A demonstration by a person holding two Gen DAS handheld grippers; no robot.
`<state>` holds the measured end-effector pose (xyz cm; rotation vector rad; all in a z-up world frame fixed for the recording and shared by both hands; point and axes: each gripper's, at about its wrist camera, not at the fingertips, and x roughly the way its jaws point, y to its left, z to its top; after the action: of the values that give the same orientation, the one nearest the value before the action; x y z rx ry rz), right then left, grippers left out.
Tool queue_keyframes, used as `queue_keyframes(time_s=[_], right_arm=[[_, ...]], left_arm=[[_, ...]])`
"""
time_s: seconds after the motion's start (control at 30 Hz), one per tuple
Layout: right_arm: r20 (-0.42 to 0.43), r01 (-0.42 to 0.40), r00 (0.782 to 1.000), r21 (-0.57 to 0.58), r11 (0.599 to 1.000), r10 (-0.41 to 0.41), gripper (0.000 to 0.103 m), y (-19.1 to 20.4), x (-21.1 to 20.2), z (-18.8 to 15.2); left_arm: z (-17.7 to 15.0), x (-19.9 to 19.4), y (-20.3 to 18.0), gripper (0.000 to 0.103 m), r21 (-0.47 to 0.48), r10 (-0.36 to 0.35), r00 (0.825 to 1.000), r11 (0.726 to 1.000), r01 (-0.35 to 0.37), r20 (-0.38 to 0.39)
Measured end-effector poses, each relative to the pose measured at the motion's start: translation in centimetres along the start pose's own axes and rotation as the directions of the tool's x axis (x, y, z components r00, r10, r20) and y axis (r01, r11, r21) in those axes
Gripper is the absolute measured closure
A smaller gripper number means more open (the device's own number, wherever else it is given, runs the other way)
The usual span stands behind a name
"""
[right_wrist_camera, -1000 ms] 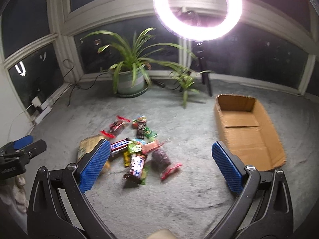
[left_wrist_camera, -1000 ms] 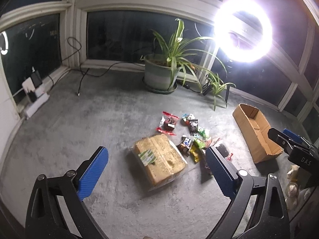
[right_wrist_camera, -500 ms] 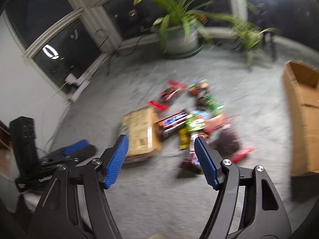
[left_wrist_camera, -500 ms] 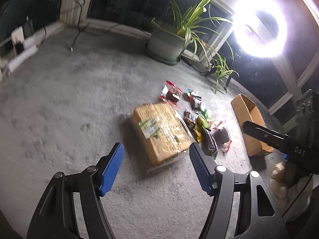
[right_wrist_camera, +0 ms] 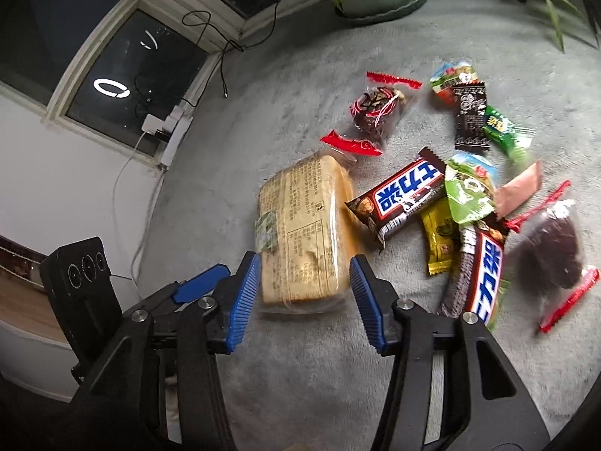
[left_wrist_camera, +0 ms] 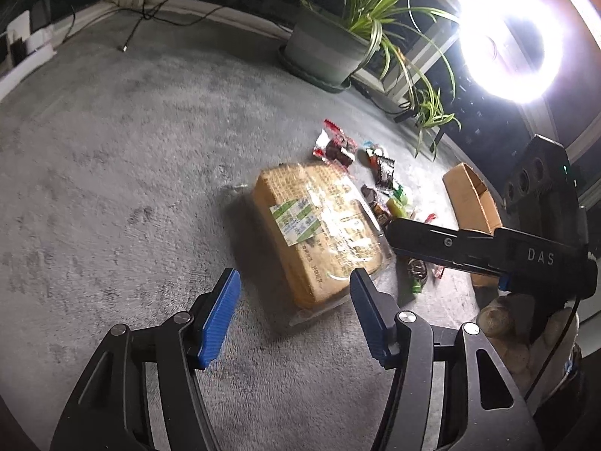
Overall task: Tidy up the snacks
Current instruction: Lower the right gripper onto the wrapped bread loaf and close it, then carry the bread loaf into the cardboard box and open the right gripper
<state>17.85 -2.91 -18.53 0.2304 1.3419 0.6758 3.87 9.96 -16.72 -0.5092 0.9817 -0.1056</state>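
Plastic-wrapped bread pack (right_wrist_camera: 300, 233) sits at 12 o'clock of right tool (right_wrist_camera: 305, 282) — both tools released, left tool (left_wrist_camera: 293, 300) too — approach step, next needs descent & squeeze.

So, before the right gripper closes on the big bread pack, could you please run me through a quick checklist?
1. Right gripper open: ok, both pads apart with nothing between them.
2. Lined up on the bread pack: ok, its near end sits between the pads in the right wrist view.
3. Pads low enough to pinch the pack: cannot tell.
4. Pack free of neighbours: not ok, a chocolate bar lies against its right edge.
5. Left gripper out of the way: not ok, it is open and close by on the same pack.
6. Cardboard box ready: ok, open on the carpet past the snacks.
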Motion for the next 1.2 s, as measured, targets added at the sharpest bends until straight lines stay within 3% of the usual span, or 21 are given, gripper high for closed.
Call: queue_keyframes(time_s=[0.43,0.63,0.97,1.2], right_arm=[[-0.032,-0.004,0.999,0.023,1.0,0.004,0.051,-0.7,1.8,1.8],[-0.054,0.01,0.999,0.004,1.0,-0.01,0.063,-0.9,2.5,2.0],[-0.075,-0.016,0.997,-0.01,1.0,0.015,0.067,0.3,2.5,0.9],[-0.05,-0.038,0.998,-0.044,0.998,0.036,0.067,1.7,0.4,0.1]], left_arm=[[0.4,2.3,0.3,0.047,-0.015,-0.026,0.999,1.0,0.025,-0.034],[0.8,3.0,-0.1,0.055,-0.002,-0.053,0.998,0.999,0.053,-0.034],[0.3,2.2,-1.3,0.055,0.048,0.007,1.0,0.999,-0.006,-0.011],[0.0,0.0,-2.0,0.055,0.07,0.029,0.999,0.997,-0.032,0.038]])
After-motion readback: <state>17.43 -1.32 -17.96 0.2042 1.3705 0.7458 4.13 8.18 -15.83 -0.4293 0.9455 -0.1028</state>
